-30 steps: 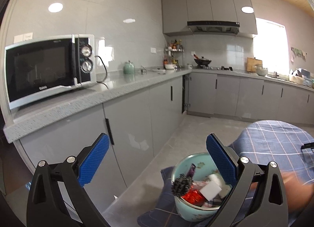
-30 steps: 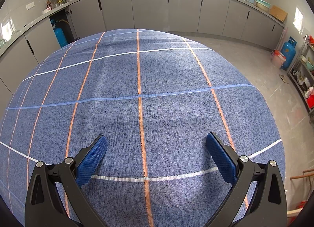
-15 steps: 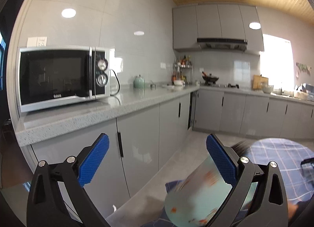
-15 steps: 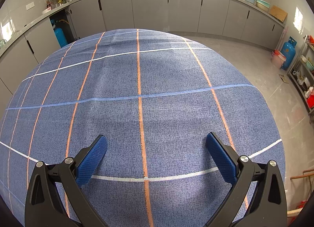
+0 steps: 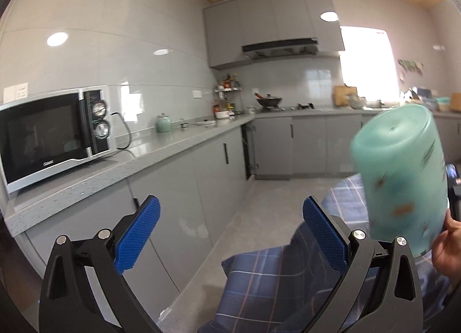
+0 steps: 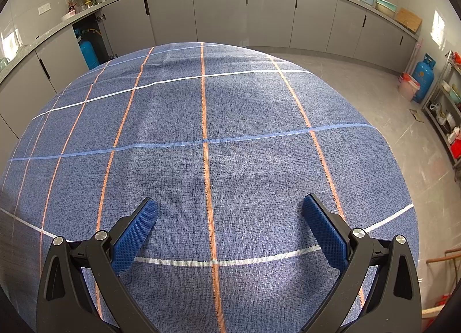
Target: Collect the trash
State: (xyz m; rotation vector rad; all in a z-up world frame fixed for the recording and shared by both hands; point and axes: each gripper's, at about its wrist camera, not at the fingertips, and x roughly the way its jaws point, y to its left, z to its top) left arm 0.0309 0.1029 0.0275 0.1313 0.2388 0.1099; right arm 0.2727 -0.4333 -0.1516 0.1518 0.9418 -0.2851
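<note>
A pale green plastic bin (image 5: 400, 171) is held upside down at the right of the left wrist view, its base up, gripped from below by a person's hand (image 5: 448, 242). Its opening and contents are hidden. My left gripper (image 5: 230, 218) is open and empty, raised and facing the kitchen counter, with the bin to the right of its right finger. My right gripper (image 6: 229, 218) is open and empty just above the blue checked tablecloth (image 6: 201, 137), which shows no trash.
A microwave (image 5: 54, 134) stands on the grey counter (image 5: 161, 148) to the left. Grey cabinets (image 6: 219, 13) run along the walls. A blue gas cylinder (image 6: 422, 79) and a shelf rack (image 6: 448, 120) stand at the right of the floor.
The bin, upright on the table with trash inside a second ago, was lifted by the hand, tipped over and is now upside down. My left gripper tilted upward. The right gripper stayed still.
</note>
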